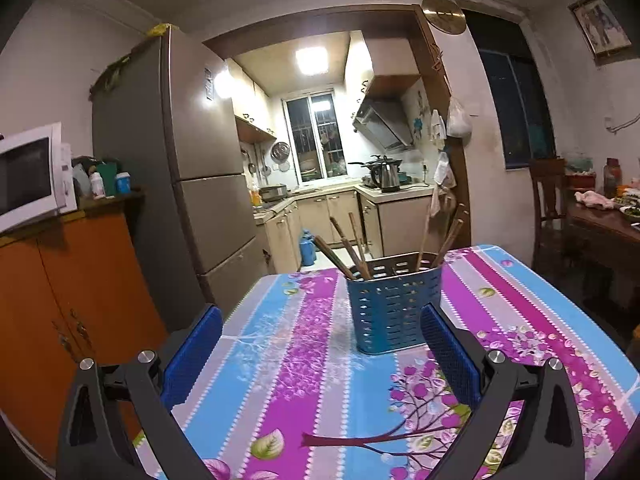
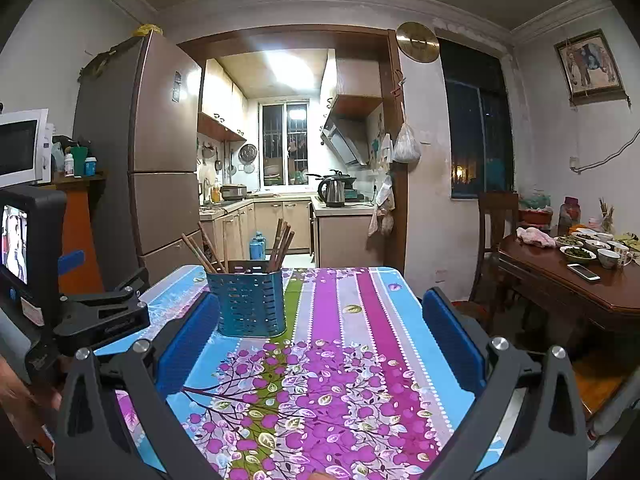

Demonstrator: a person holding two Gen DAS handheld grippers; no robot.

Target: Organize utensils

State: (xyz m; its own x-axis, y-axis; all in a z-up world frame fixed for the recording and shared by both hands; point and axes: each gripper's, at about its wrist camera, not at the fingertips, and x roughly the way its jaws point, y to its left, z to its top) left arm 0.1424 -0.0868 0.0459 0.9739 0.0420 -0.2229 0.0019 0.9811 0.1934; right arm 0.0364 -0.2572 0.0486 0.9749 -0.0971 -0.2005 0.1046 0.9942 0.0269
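Note:
A blue perforated utensil holder (image 1: 394, 308) stands upright on the floral tablecloth (image 1: 304, 360), with several brown wooden chopsticks (image 1: 352, 252) standing in it. My left gripper (image 1: 320, 348) is open and empty, its right finger just in front of the holder. In the right wrist view the holder (image 2: 250, 304) with chopsticks (image 2: 280, 246) stands at the table's far left. My right gripper (image 2: 320, 336) is open and empty, to the holder's right and nearer than it. The left gripper's body (image 2: 100, 312) shows at the left.
The table (image 2: 360, 320) has edges on all sides. An orange cabinet (image 1: 60, 300) with a microwave (image 1: 28, 180) and a fridge (image 1: 176, 168) stand left. A wooden dining table (image 2: 580, 280) with dishes and a chair (image 2: 496, 232) stand right. The kitchen lies beyond.

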